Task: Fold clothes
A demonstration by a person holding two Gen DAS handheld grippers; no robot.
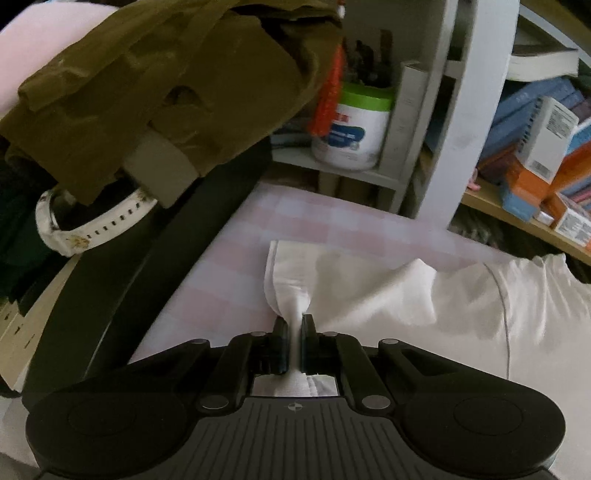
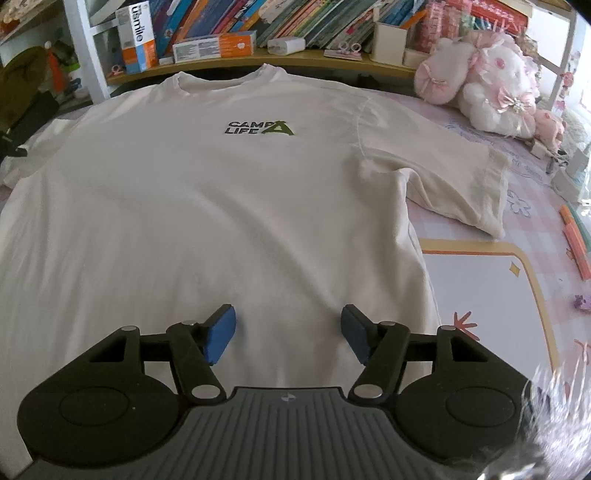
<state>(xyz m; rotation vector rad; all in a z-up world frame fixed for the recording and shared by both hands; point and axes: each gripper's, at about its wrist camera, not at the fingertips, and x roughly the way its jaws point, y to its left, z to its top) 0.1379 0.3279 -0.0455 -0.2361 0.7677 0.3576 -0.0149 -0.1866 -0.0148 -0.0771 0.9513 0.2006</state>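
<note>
A white T-shirt (image 2: 207, 206) with a "CAMP LIFE" print lies face up, spread flat on a pink checked bed sheet (image 2: 532, 221). Its right sleeve (image 2: 465, 184) lies spread out to the side. My right gripper (image 2: 288, 332) is open, hovering just above the shirt's lower hem area, with blue pads (image 2: 221, 336) apart. In the left wrist view my left gripper (image 1: 294, 332) is shut on the hemmed edge of the shirt's left sleeve (image 1: 295, 280), which bunches up between the fingers.
An olive garment (image 1: 147, 92) hangs over a black chair (image 1: 147, 258) left of the bed. White shelves (image 1: 461, 110) with a tub and books stand behind. A bookshelf (image 2: 258, 33) runs along the far edge. Plush toys (image 2: 491, 81) sit at the right.
</note>
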